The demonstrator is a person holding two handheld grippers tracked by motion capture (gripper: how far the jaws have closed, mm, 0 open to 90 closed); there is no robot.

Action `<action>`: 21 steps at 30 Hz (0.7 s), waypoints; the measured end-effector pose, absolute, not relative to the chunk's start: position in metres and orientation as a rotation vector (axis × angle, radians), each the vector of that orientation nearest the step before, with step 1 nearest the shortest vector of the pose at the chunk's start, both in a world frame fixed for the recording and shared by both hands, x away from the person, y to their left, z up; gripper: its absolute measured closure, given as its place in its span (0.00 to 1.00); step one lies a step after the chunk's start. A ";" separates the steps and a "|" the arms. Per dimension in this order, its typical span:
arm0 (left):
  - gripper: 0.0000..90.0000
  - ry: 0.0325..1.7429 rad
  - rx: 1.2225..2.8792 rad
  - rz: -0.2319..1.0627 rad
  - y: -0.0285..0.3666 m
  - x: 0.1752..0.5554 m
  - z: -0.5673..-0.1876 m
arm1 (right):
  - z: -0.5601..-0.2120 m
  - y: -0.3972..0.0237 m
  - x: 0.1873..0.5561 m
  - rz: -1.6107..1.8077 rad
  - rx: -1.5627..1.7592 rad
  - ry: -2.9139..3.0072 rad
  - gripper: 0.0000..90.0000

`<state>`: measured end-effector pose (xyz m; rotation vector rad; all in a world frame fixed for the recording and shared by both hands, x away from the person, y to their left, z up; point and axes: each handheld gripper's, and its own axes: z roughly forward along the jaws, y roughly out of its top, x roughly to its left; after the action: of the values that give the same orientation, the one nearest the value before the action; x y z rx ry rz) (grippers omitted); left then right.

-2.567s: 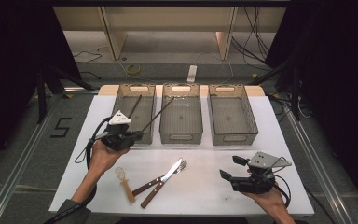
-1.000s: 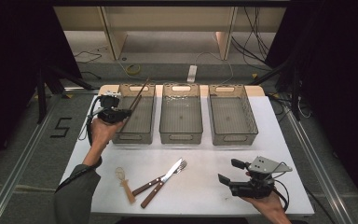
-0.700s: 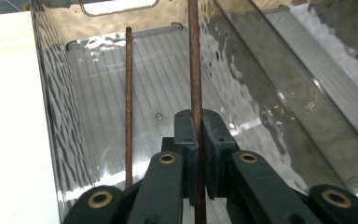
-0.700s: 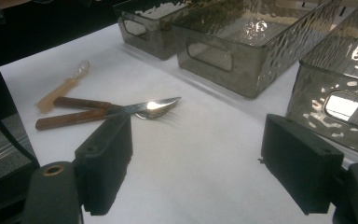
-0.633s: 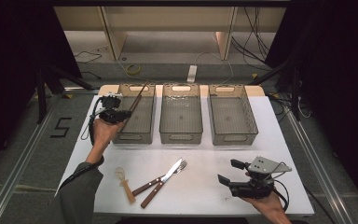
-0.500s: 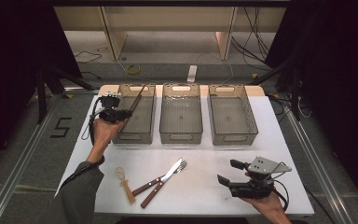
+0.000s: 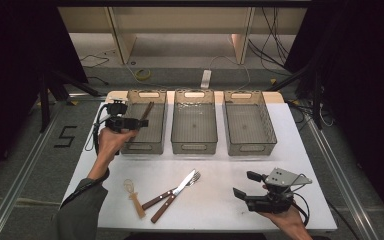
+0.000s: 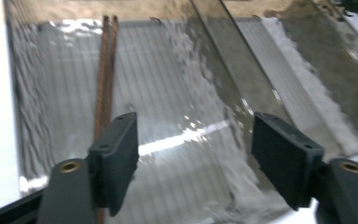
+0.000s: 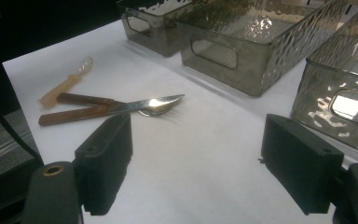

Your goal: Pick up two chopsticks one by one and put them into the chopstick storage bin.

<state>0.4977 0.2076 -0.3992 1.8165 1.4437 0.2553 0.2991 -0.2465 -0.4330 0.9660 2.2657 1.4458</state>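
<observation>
chopsticks (image 8: pixel 105 70), seemingly a brown pair, lie in the left bin (image 7: pixel 142 145) at upper left below the left gripper (image 7: pixel 141 122), whose empty jaws have just been opening and could clip the rim, while the right gripper (image 7: pixel 245 184) waits open.

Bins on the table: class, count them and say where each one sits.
3. They stand in a row across the far part of the table: the left bin holding chopsticks, the middle bin, and the right bin.
</observation>
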 end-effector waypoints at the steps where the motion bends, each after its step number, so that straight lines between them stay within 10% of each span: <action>1: 0.33 1.441 1.825 0.256 0.207 0.494 -0.398 | -0.433 -0.247 0.299 1.443 0.970 2.266 0.28; 21: 0.20 1.467 1.910 0.263 0.206 0.432 -0.399 | -0.430 -0.245 0.297 1.449 0.953 2.263 0.28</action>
<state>0.4319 0.2060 -0.3985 1.9102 1.4673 0.2629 0.2970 -0.2452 -0.4301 0.9529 2.2630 1.4489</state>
